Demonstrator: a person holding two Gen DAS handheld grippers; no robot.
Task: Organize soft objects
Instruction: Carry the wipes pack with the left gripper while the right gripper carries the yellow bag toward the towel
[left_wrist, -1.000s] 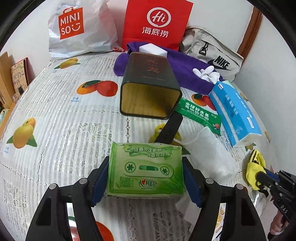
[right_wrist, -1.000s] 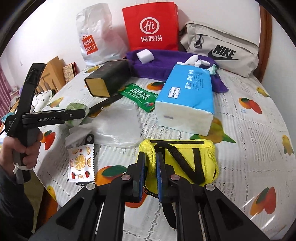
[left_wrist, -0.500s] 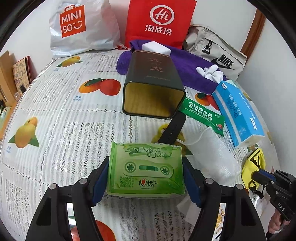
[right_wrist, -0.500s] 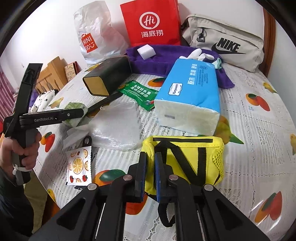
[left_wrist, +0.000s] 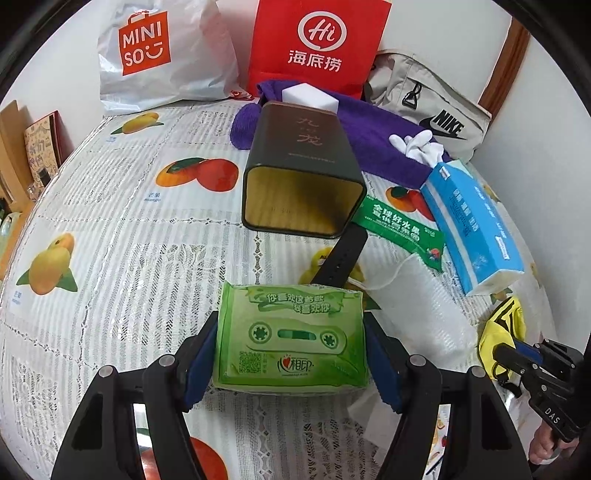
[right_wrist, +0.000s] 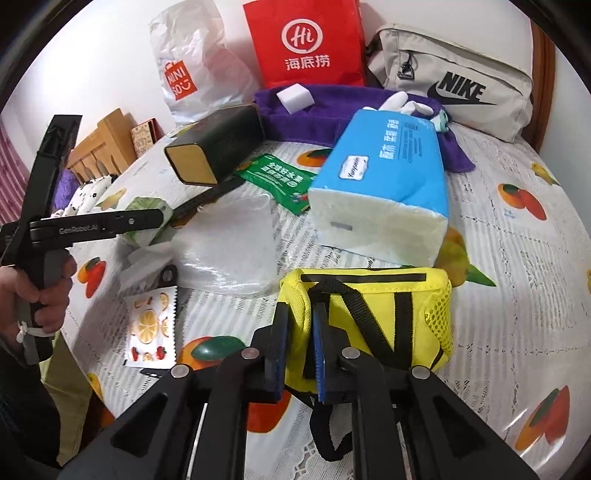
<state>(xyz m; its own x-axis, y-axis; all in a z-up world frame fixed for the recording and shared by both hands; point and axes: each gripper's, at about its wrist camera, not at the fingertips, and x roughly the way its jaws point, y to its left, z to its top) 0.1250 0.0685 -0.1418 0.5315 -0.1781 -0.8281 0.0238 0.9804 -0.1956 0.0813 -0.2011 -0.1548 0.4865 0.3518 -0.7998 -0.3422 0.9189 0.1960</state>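
Green tissue pack (left_wrist: 291, 338) sat crosswise between the left gripper (left_wrist: 291, 363) pads, jaws spread wide and clamping its short ends; the dark tin (left_wrist: 303, 184) lay straight ahead, mouth facing the pack. The right gripper (right_wrist: 298, 349), jaws nearly closed, pinched the yellow pouch (right_wrist: 373, 317) edge, farther from the tin.

Both wrist views look forward low and close over the table (left_wrist: 122, 236), facing the back wall; both share the red bag (left_wrist: 317, 44) (right_wrist: 306, 40) at upper centre.
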